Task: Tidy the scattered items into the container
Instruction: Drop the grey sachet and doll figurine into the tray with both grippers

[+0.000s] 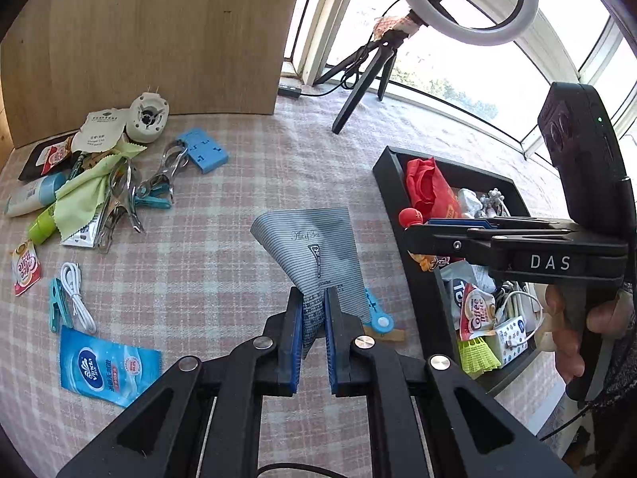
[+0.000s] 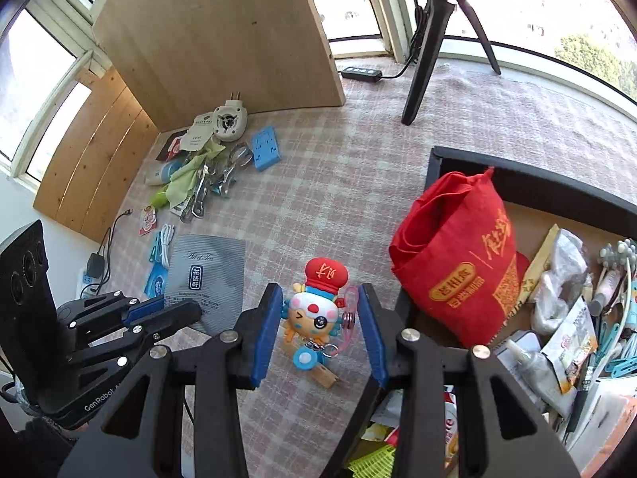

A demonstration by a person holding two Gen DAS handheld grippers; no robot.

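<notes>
My left gripper (image 1: pixel 313 308) is shut on the lower edge of a grey striped tea sachet (image 1: pixel 314 247) and holds it up off the checked cloth; the same sachet shows in the right wrist view (image 2: pixel 205 275). My right gripper (image 2: pixel 320 314) is open, with a cartoon doll keychain with a red hat (image 2: pixel 316 306) between its jaws, not clamped. The doll hangs just left of the black container (image 2: pixel 529 183); its red hat shows in the left wrist view (image 1: pixel 411 217). The container (image 1: pixel 388 183) holds a red cloth bag (image 2: pixel 458 263), creamer sachets and several small items.
A pile lies at the back left: round white plug device (image 1: pixel 146 117), blue block (image 1: pixel 203 150), green cloth (image 1: pixel 85 195), metal clips (image 1: pixel 119 199), tubes. Nearer lie a white cable (image 1: pixel 77 296), teal clip (image 1: pixel 57 310), blue wipes pack (image 1: pixel 107 370). A wooden board (image 1: pixel 139 40) and tripod (image 1: pixel 360 79) stand behind.
</notes>
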